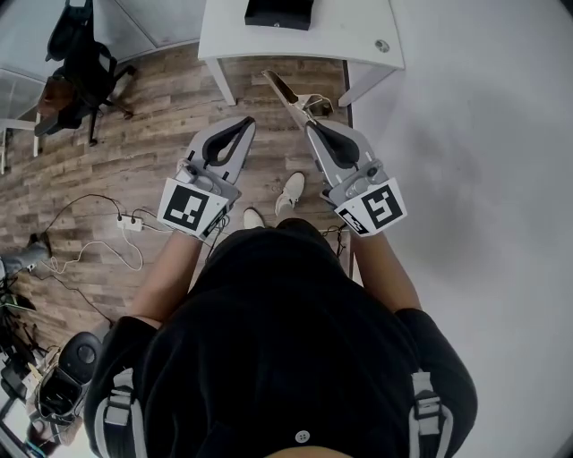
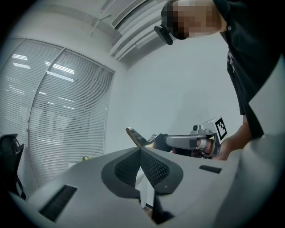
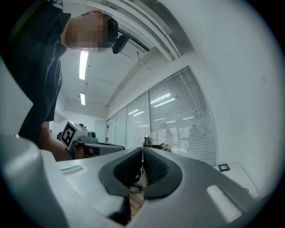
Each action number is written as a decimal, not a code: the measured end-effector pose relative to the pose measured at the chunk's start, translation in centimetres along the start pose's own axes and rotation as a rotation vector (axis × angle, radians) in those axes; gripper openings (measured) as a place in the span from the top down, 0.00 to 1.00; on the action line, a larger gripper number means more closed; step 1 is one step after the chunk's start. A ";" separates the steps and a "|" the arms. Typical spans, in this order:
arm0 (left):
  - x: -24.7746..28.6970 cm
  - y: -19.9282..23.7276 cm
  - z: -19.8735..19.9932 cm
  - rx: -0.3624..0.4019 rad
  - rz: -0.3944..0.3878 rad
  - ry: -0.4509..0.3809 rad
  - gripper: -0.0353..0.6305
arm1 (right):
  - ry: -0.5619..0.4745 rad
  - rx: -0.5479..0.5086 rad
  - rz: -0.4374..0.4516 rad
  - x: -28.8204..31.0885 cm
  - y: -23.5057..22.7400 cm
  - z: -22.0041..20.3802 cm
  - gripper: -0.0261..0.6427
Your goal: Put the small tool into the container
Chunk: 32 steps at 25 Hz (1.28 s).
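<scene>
My right gripper is shut on the small tool, a thin metal piece that sticks out past the jaw tips toward the white table. The same tool shows in the left gripper view, projecting from the right gripper. In the right gripper view its tip peeks just above my shut jaws. The left gripper is held beside it, shut with nothing between the jaws. A black box-like container lies on the table ahead of both grippers.
The white table stands in front on a wood floor. A black office chair is at the far left. Cables and a power strip lie on the floor left of me. My shoes show below the grippers.
</scene>
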<state>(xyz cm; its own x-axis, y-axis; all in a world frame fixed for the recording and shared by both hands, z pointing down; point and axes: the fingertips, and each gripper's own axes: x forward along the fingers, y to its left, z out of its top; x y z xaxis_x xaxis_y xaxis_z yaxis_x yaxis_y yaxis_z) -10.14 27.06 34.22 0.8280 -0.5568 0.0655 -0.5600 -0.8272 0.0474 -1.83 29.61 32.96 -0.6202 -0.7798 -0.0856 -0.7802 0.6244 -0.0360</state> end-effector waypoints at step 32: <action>13.2 4.0 2.2 0.008 0.126 -0.023 0.94 | 0.013 0.037 0.103 3.4 -15.0 0.4 0.94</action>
<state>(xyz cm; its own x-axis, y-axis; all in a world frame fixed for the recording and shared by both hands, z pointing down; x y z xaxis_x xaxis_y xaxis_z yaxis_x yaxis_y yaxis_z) -1.42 16.20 33.04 0.7517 -0.6578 0.0476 -0.6594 -0.7511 0.0324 7.83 17.59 32.85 -0.6982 -0.7116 -0.0778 -0.7088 0.7025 -0.0644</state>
